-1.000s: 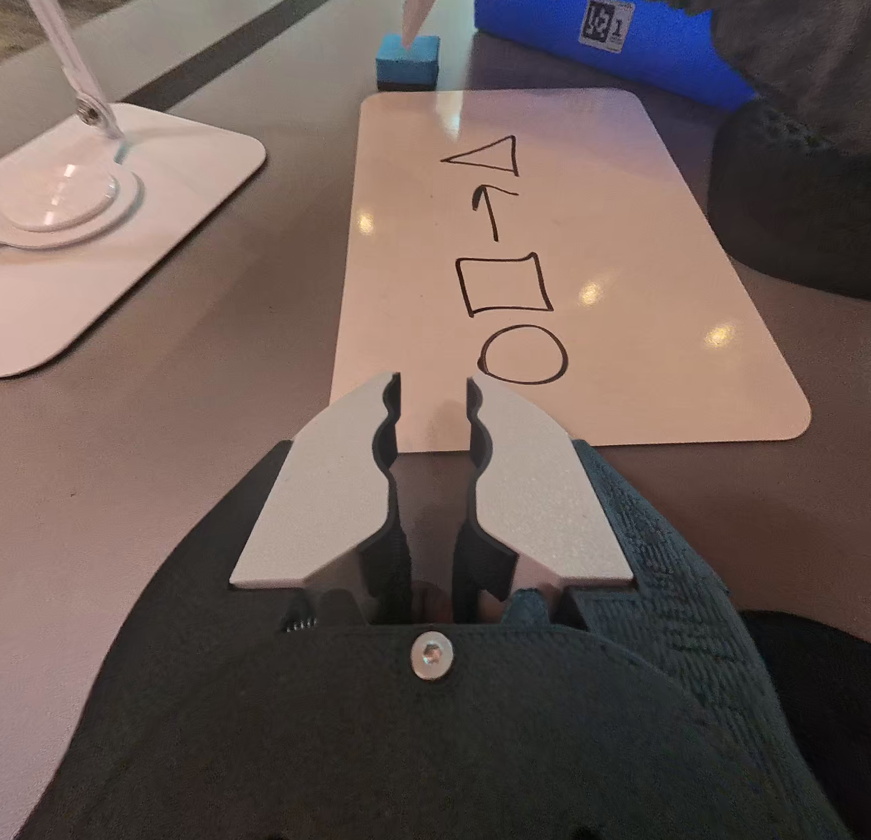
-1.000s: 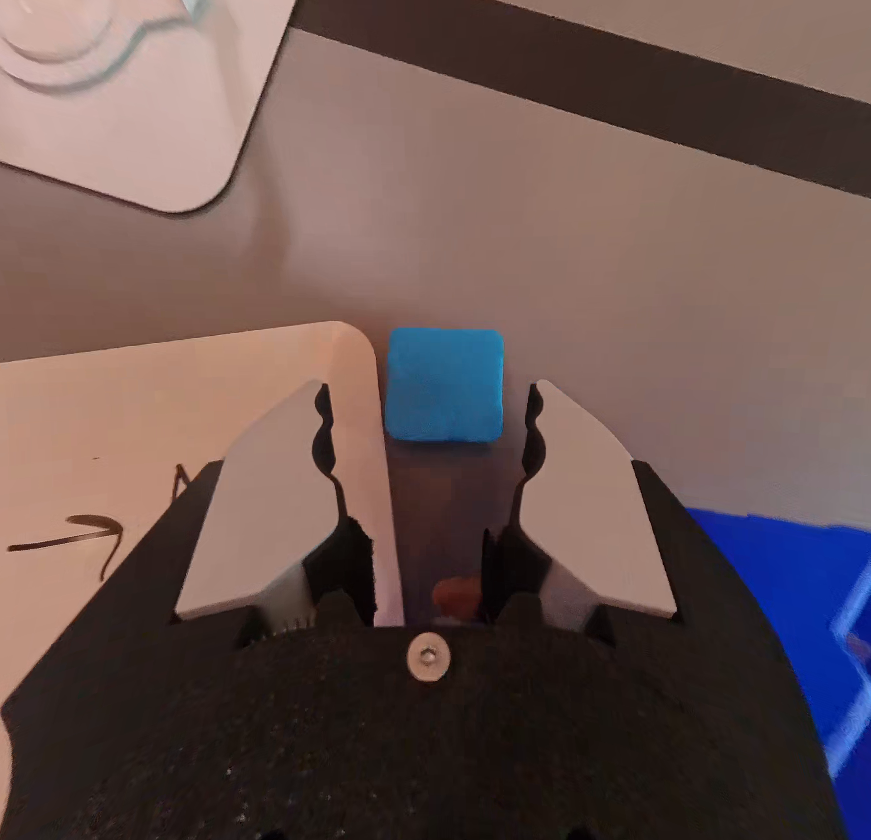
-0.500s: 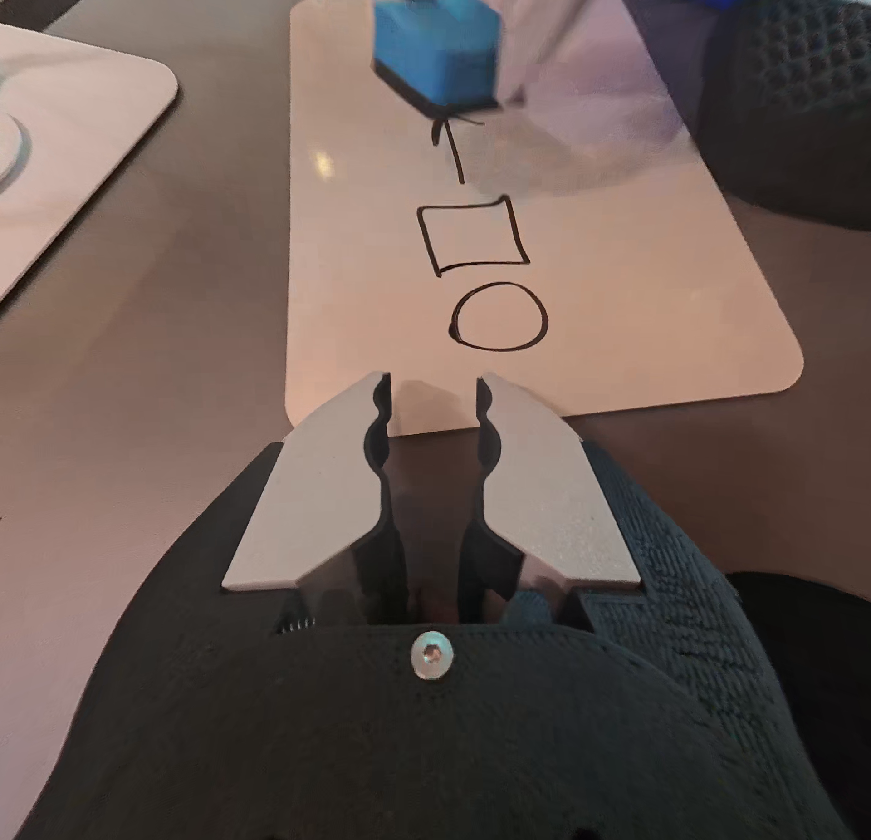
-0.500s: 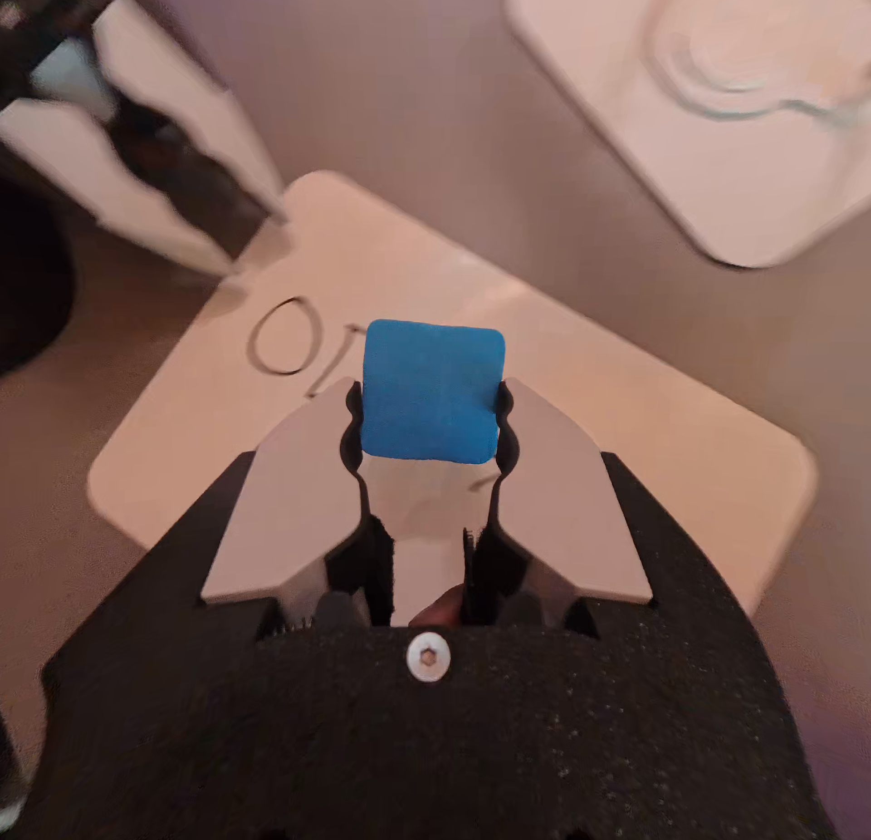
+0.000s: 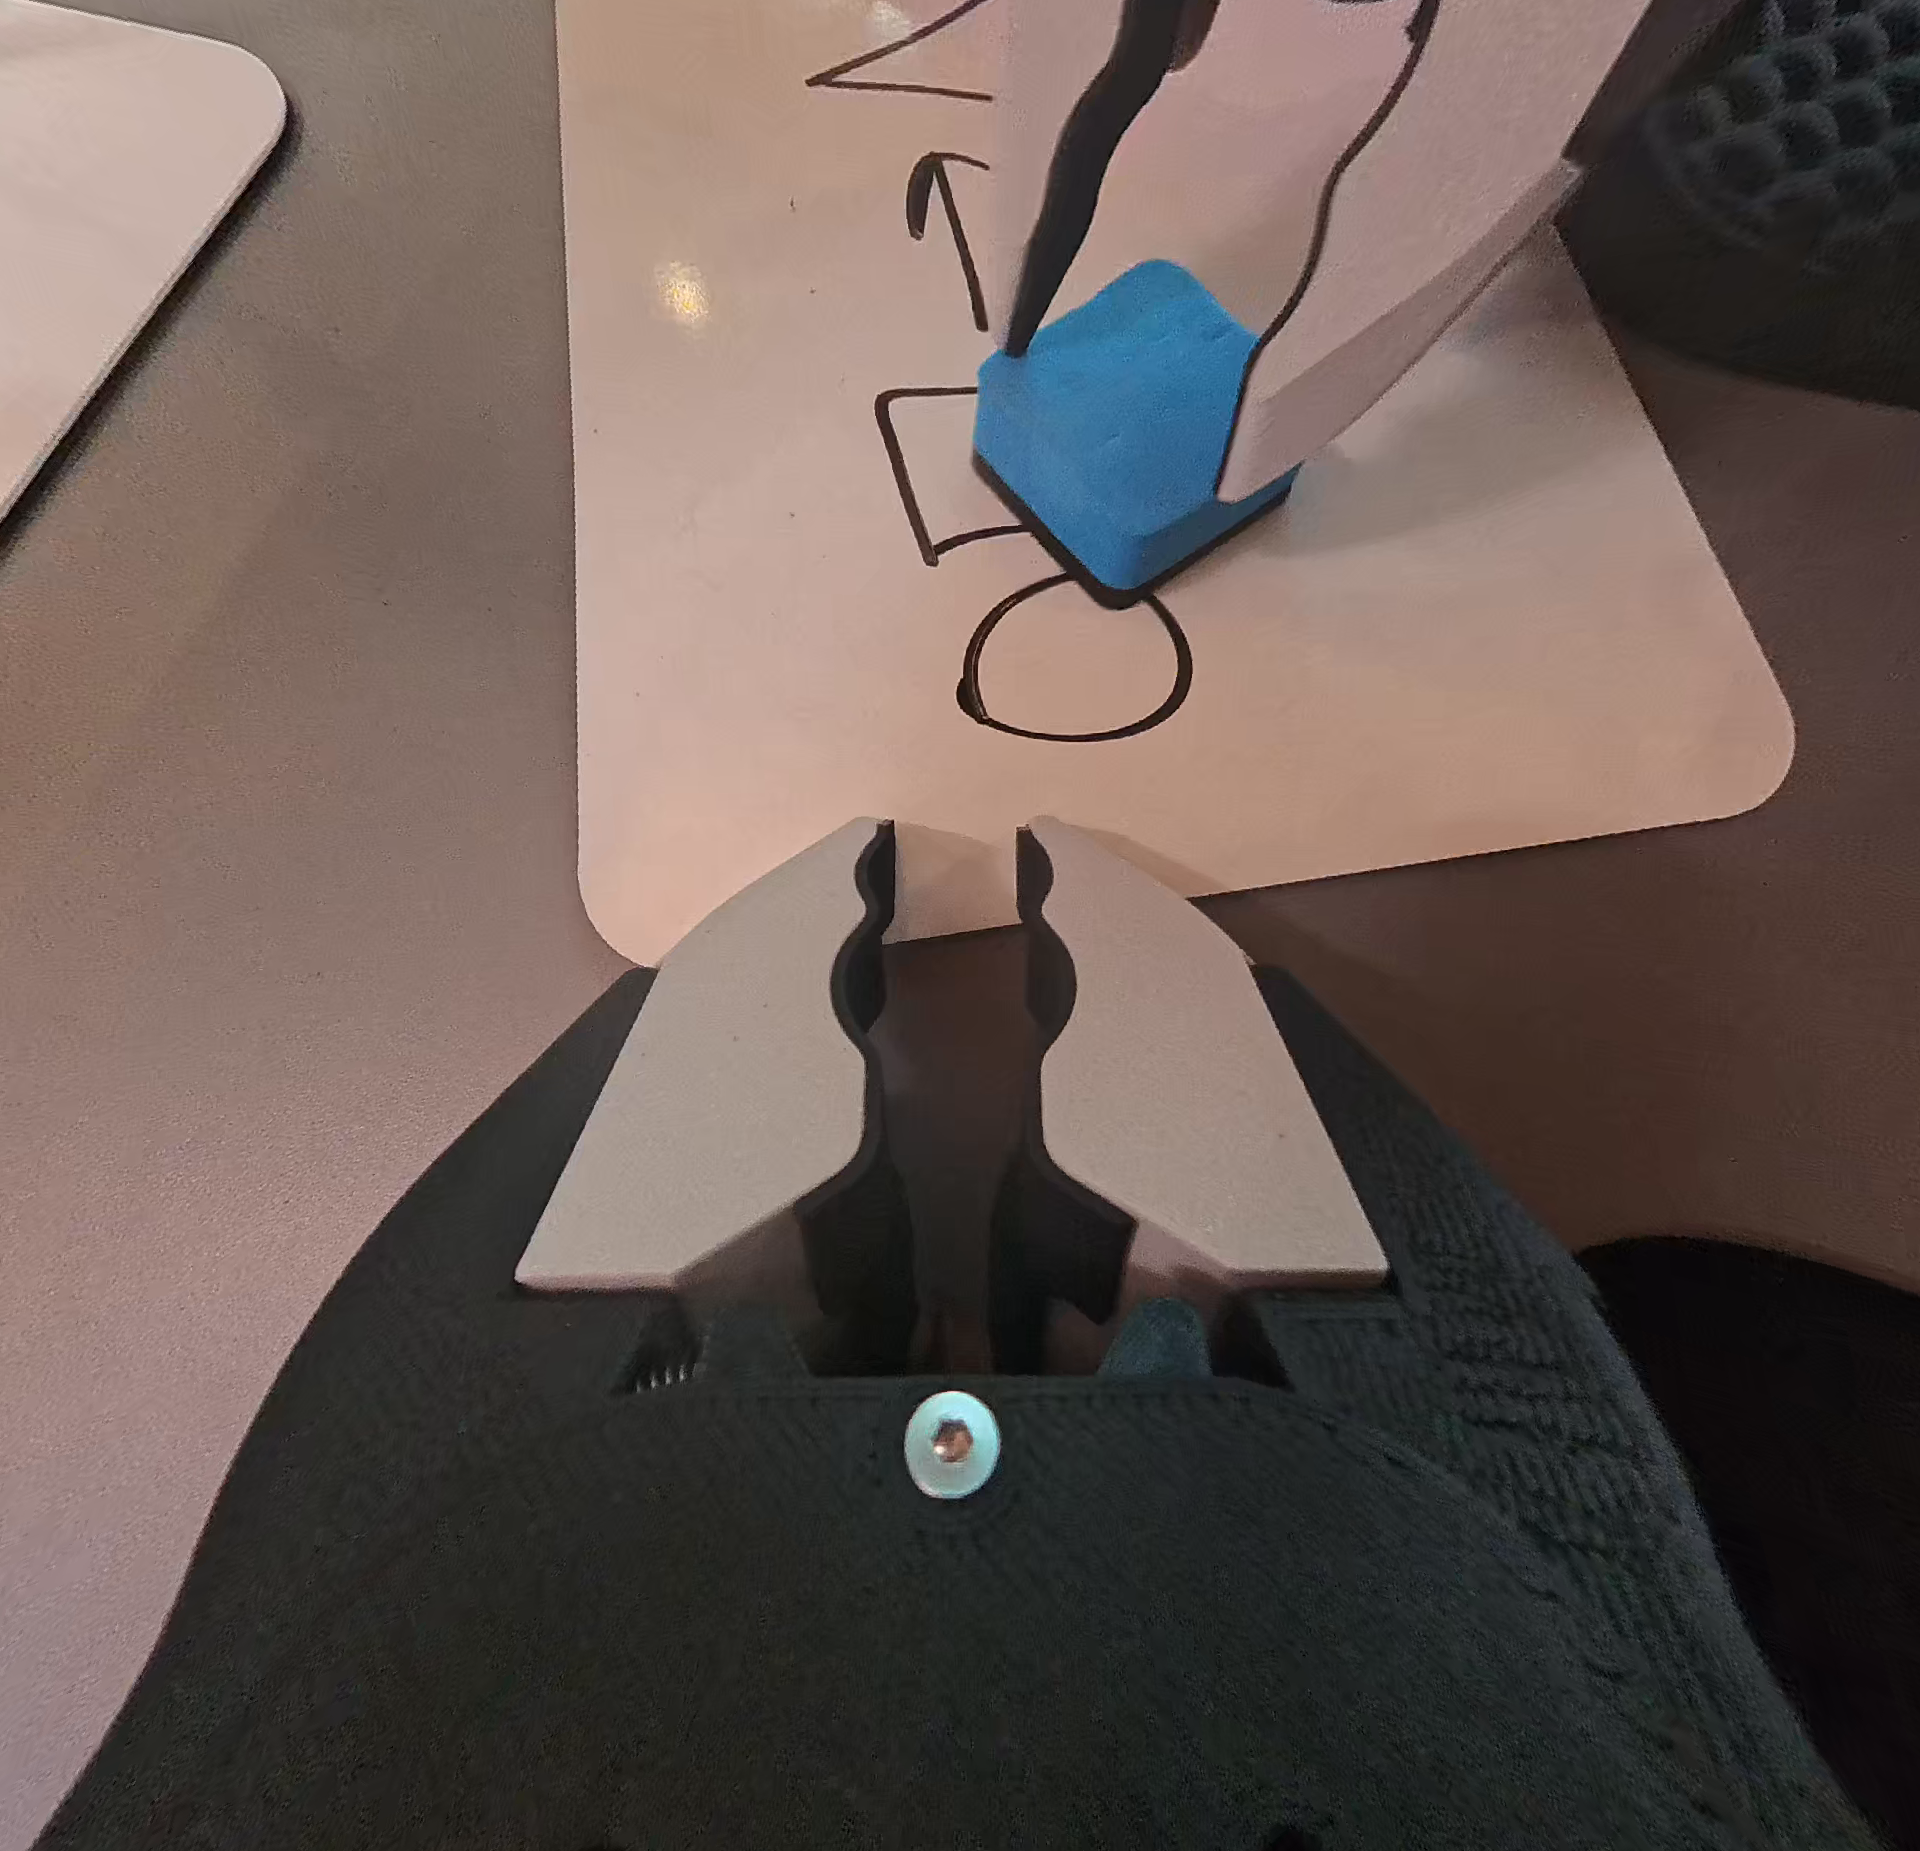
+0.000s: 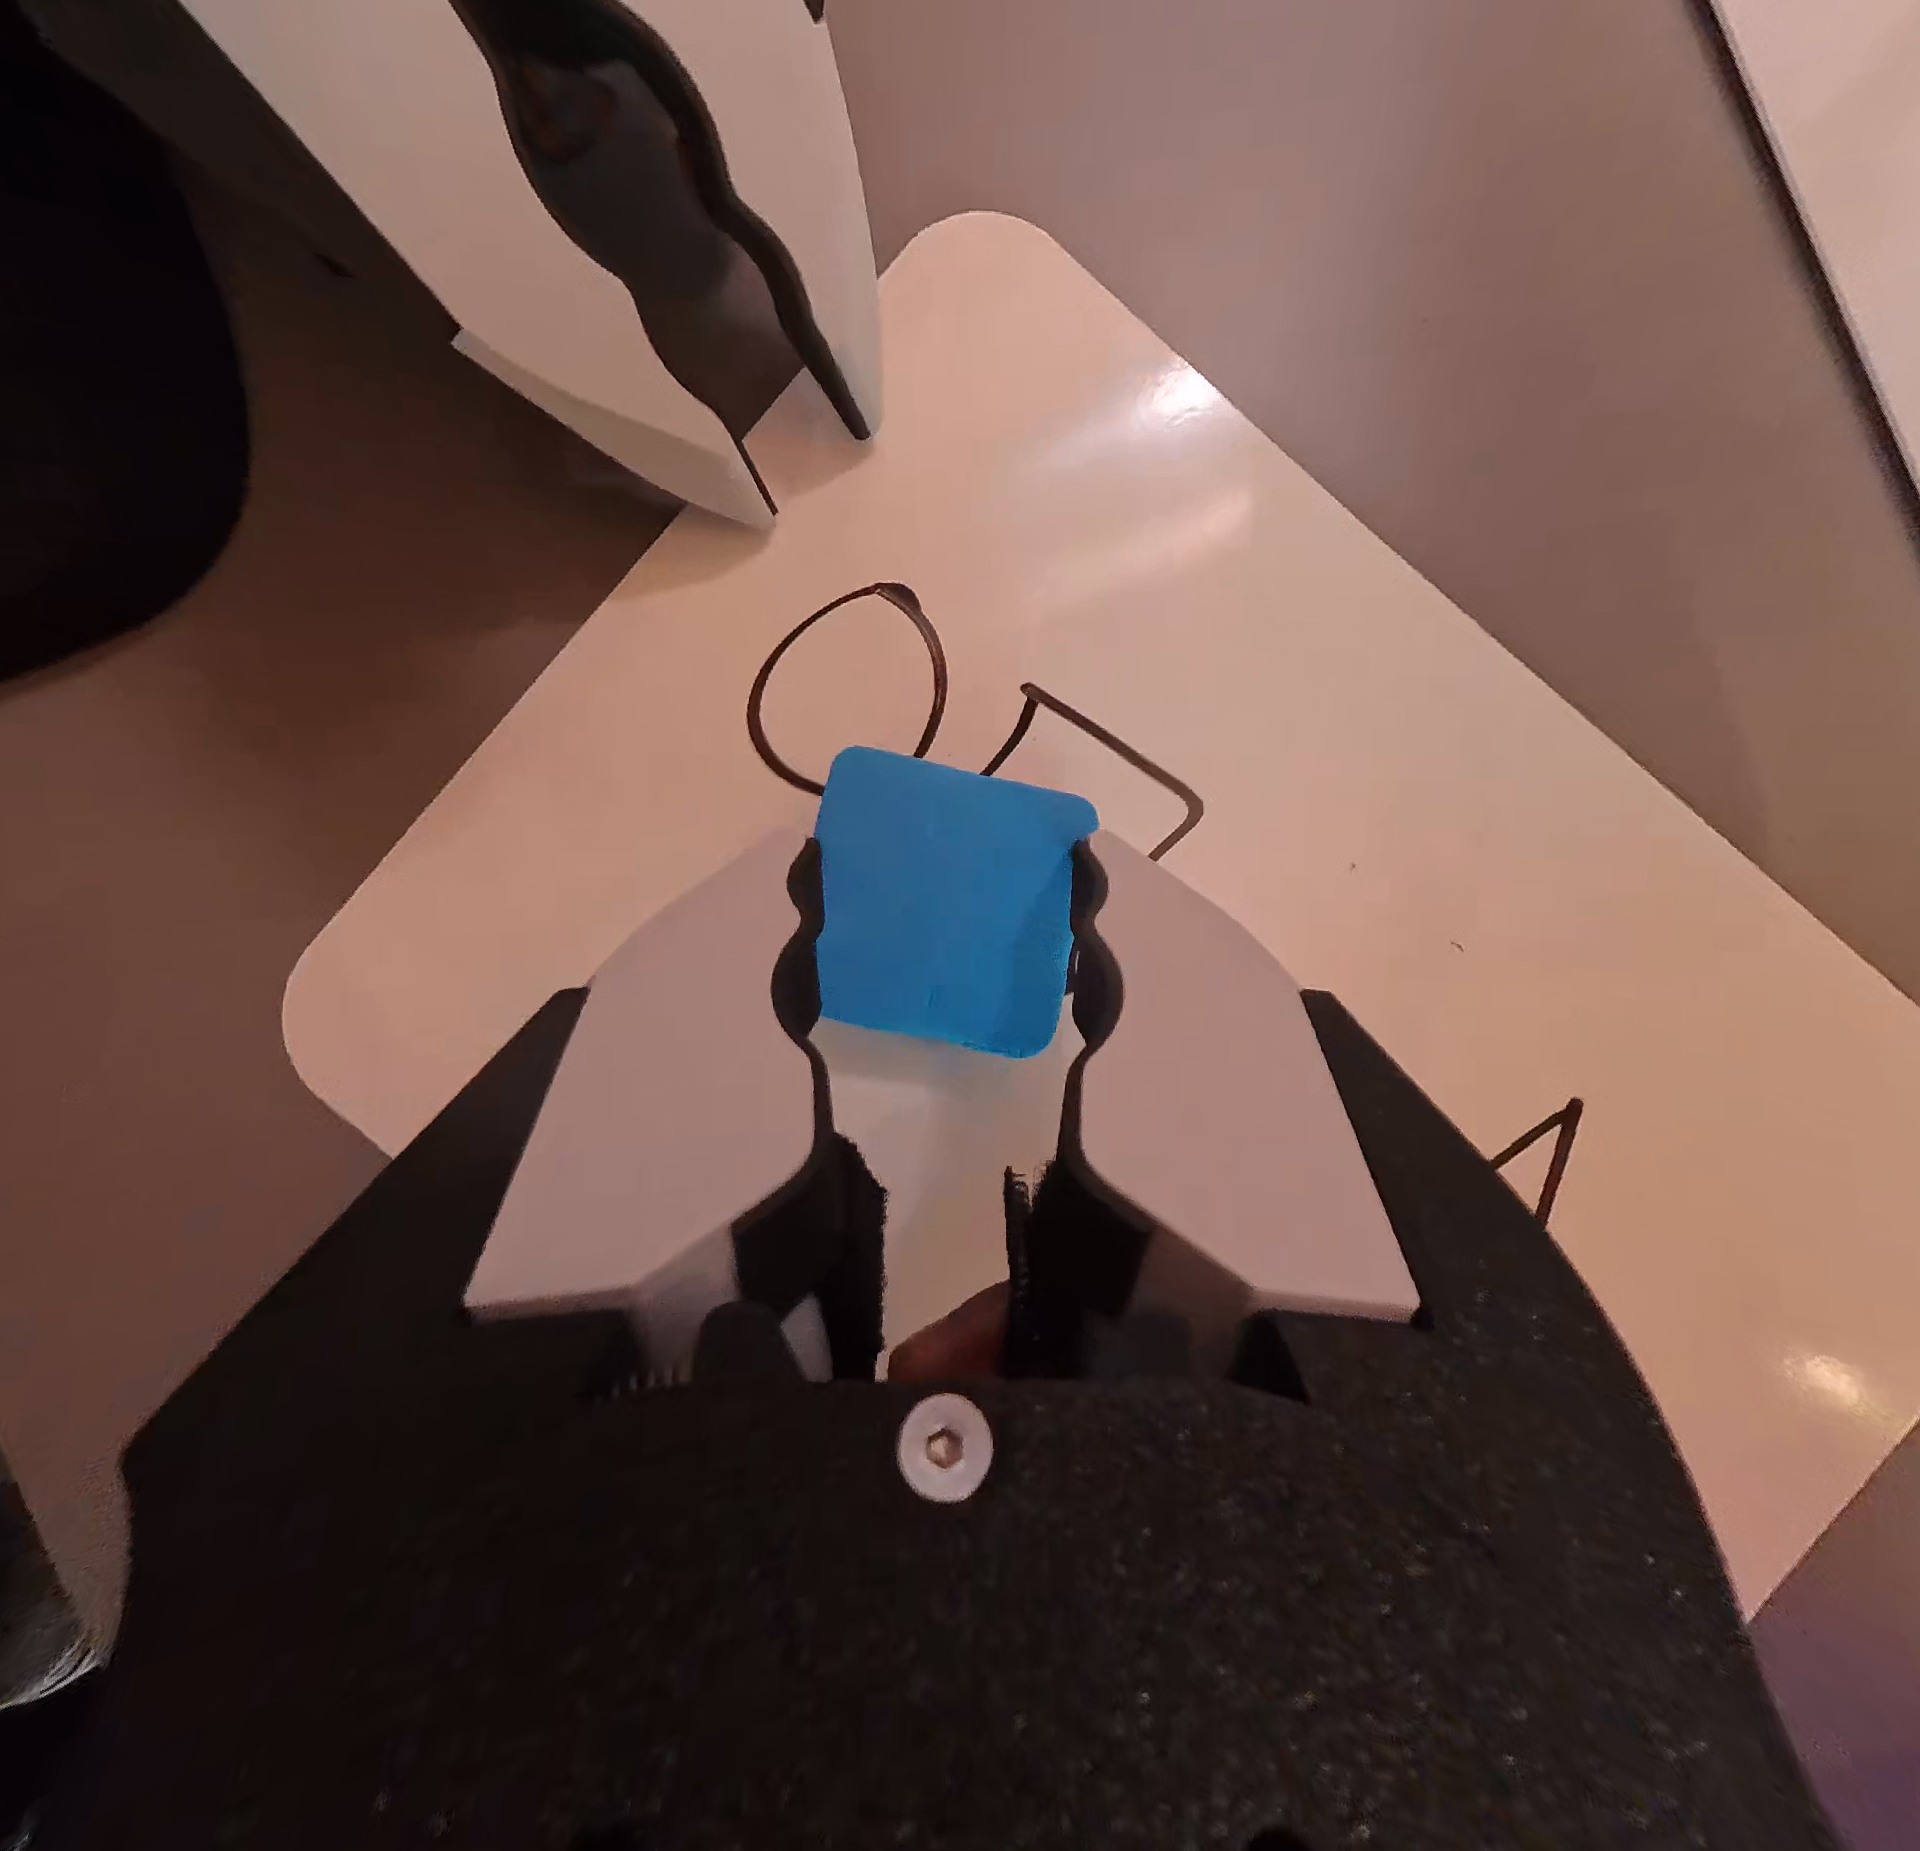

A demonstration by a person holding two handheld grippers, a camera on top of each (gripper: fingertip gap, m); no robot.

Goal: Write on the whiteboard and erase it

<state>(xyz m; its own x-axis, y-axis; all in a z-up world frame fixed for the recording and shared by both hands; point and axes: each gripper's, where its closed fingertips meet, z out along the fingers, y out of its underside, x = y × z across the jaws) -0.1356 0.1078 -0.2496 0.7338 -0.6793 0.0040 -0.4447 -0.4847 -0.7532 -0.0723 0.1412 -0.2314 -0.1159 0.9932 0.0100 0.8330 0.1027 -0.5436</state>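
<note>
- Right wrist view looks down on the blue eraser [image 6: 940,913], clamped between the right gripper [image 6: 943,918] fingers and set on the whiteboard [image 6: 1299,721] — the grip takes it by two opposite sides, which leaves its dark underside free to rub the surface.
- The eraser sits over one corner of the drawn square [image 5: 914,471] and touches the far edge of the drawn circle [image 5: 1075,669]; judging by this, wiping has begun on the near marks.
- The arrow [image 5: 951,232] and the triangle [image 5: 914,56] lie farther off on the board, both unwiped.
- Left wrist view shows the left gripper [image 5: 954,835] at the near edge of the whiteboard, fingers parted by a narrow gap and holding nothing.
- Its tips overlap the board's near edge; whether they press on it cannot be told — likely it is placed there to steady the board against sliding.
- The board lies flat on the brown table [image 5: 312,658], with a white lamp base [image 5: 114,243] well apart at the far left.
- A risk, as a judgement: a push toward the near edge could shift the board.
</note>
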